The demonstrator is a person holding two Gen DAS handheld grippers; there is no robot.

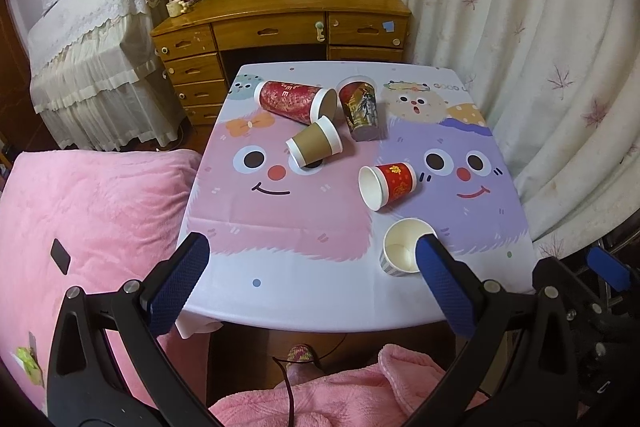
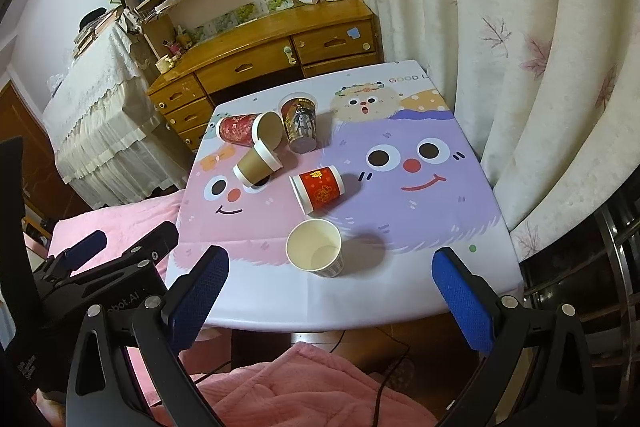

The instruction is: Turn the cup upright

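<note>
Left wrist view: the left gripper (image 1: pixel 312 259) hangs over the near edge of the surface (image 1: pixel 280 267), its blue fingers (image 1: pixel 180 283) spread wide with nothing between them. Five paper cups sit on the cartoon-face cloth. A striped cup (image 1: pixel 402 251) stands upright near the front right, mouth up, partly behind the right-hand finger pad. Just beyond it a small red cup (image 1: pixel 387 185) lies on its side, mouth toward the camera. Near the middle a brown cup (image 1: pixel 314 146) lies tipped, rim toward the far side. Behind that a tall red cup (image 1: pixel 298 101) lies on its side, mouth to the right, touching or nearly touching the brown one. Beside it a dark printed cup (image 1: pixel 360 109) leans, mouth away from the camera. A wooden desk (image 1: pixel 280 11) stands beyond, a curtain (image 1: pixel 520 67) to the right, a pink blanket (image 1: pixel 92 211) to the left.

Right wrist view: the right gripper (image 2: pixel 332 283) is also held wide apart and empty, its fingers (image 2: pixel 460 295) framing the front of the surface (image 2: pixel 420 267). The striped cup (image 2: pixel 316 249) stands upright just ahead, between the pads but apart from both. The small red cup (image 2: pixel 318 189) lies on its side behind it, then the brown cup (image 2: pixel 256 165), the tall red cup (image 2: pixel 250 129) and the dark printed cup (image 2: pixel 300 125). The left gripper (image 2: pixel 120 251) shows at the lower left, off the surface edge
</note>
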